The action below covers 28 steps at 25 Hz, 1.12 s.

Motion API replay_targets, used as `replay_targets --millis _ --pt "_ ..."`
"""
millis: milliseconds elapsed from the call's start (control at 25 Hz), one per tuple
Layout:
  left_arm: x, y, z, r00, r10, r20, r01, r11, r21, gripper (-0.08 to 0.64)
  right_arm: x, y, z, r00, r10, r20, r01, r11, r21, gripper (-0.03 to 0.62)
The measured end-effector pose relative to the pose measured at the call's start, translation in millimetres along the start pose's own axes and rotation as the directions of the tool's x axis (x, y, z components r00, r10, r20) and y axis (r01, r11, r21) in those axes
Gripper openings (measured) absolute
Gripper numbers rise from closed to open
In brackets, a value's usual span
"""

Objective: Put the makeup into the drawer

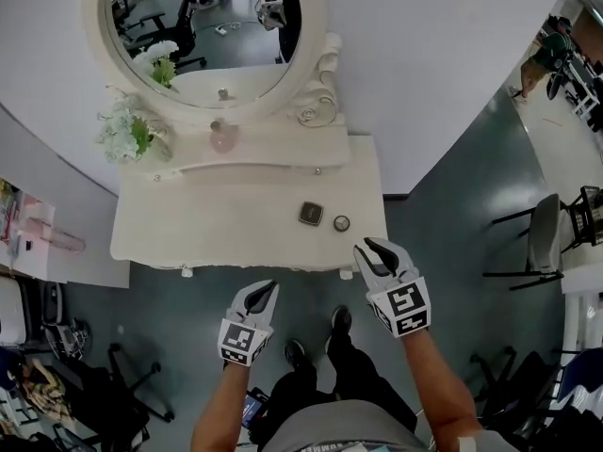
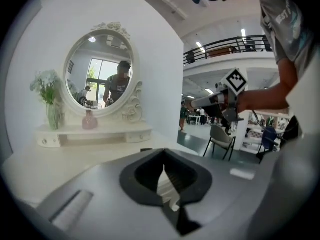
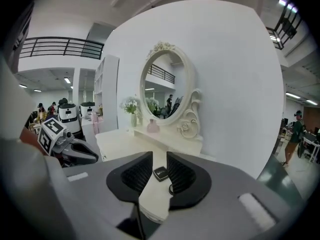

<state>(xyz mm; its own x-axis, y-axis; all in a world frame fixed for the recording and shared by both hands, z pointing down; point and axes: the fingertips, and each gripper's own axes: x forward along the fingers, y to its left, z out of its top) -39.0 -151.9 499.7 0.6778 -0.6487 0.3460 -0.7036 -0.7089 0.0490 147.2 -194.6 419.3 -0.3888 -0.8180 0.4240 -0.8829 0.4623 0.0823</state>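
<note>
Head view: a cream-white vanity counter (image 1: pixel 207 224) with an oval mirror (image 1: pixel 203 26) fills the upper middle of the frame. On its right part lies a dark square makeup compact (image 1: pixel 312 214), and just right of it a small dark round makeup pot (image 1: pixel 342 223). White flowers in a vase (image 1: pixel 127 132) stand at the upper left, with a pink bottle (image 1: pixel 223 137) below the mirror. The left tongs (image 1: pixel 270 287) hang below the counter's front edge at lower middle. The right tongs (image 1: pixel 370 247) are at the counter's lower right corner, apart from both makeup items.

Left gripper view: the left tongs (image 2: pixel 165 170) are closed, the 2 jaws meeting with nothing between them. The right tongs (image 2: pixel 194 103) show at middle right.

Right gripper view: the right tongs (image 3: pixel 159 157) stand partly open and empty. The compact (image 3: pixel 160 173) shows in the gap between the 2 jaws, lying on the counter beyond them. The round pot (image 3: pixel 171 188) is half hidden behind the right-hand jaw. The left tongs (image 3: pixel 90 157) sit at middle left.
</note>
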Motion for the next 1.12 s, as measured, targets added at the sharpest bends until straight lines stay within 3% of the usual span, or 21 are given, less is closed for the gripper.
replay_targets --millis 400,720,800,1120 --pt "49.4 17.6 -106.2 0.994 0.023 -0.106 -0.033 0.995 -0.095 0.002 90.3 -19.2 -83.2 0.989 0.038 -0.146 -0.036 0.999 0.017 0.143" --pt "92.7 34.5 -169.3 0.992 0.046 -0.117 -0.063 0.987 -0.148 0.005 149.3 -27.1 -127.5 0.98 0.027 -0.195 -0.027 1.0 0.002 0.207" --pt "101.7 35.4 -181.4 0.992 0.049 -0.12 -0.069 0.983 -0.169 0.067 158.8 -29.8 -137.4 0.977 0.02 -0.211 -0.02 1.0 0.002 0.216" --pt "134.7 38.0 -217.2 0.991 0.081 -0.111 -0.1 0.978 -0.182 0.143 186.5 -38.7 -169.6 0.964 0.024 -0.264 -0.025 1.0 0.002 0.287"
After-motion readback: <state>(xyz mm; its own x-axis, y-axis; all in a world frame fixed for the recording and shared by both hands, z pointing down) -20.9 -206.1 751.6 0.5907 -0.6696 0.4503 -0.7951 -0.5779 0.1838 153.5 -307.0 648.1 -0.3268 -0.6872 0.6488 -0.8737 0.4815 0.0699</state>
